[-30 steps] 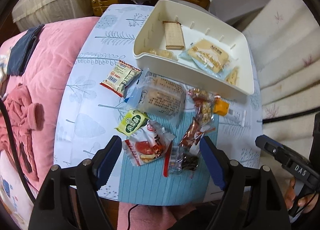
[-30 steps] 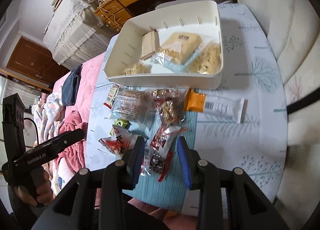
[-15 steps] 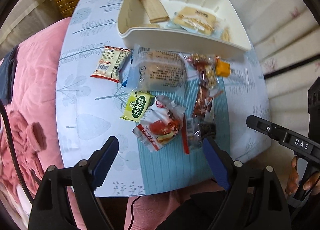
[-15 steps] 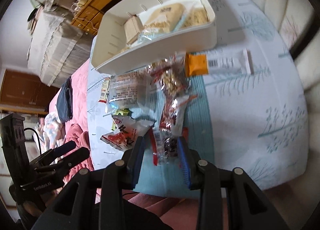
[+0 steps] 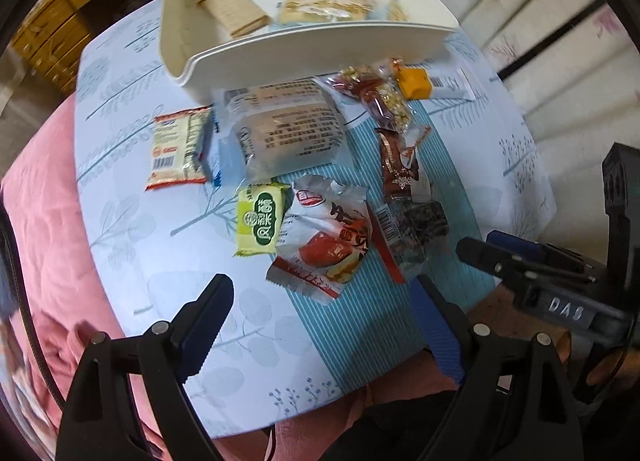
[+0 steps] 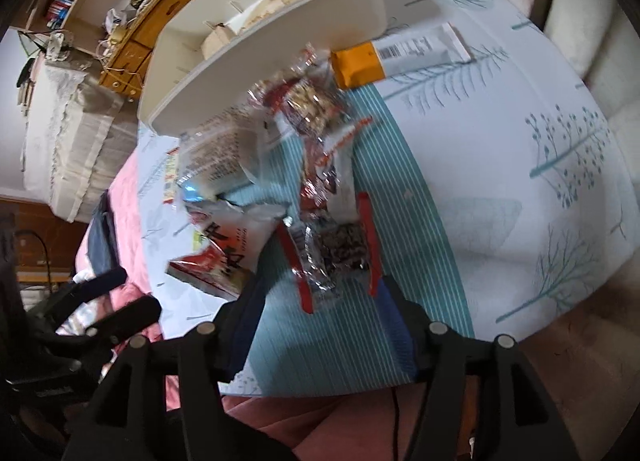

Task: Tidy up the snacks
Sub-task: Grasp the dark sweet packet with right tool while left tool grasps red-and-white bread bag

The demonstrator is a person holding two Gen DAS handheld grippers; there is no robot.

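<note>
Right wrist view looks down its two spread fingers at a small clear packet with red edges and dark contents (image 6: 334, 257), which lies flat on the striped teal part of the patterned cloth-covered surface (image 6: 500, 165). The right hand-held gripper (image 6: 320, 297) stands wide open with one finger on each side of that packet, apparently lined up to close on it; nothing is gripped yet. The packet is the nearest of the loose snacks, so it looks like the natural next pick.

From the left wrist view, the left hand-held gripper (image 5: 324, 325) is also wide open and empty, hanging above the near edge of the surface, apart from the snacks. A white and red crinkled pouch (image 5: 324, 237) sits just beside a yellow-green square wrapper (image 5: 262, 221), with a large clear bag of pale cake (image 5: 284, 129) behind them. At the far end, the white rectangular plastic bin (image 5: 320, 45) already holds a few pale biscuit packs, so it seems to be where the loose items belong.
</note>
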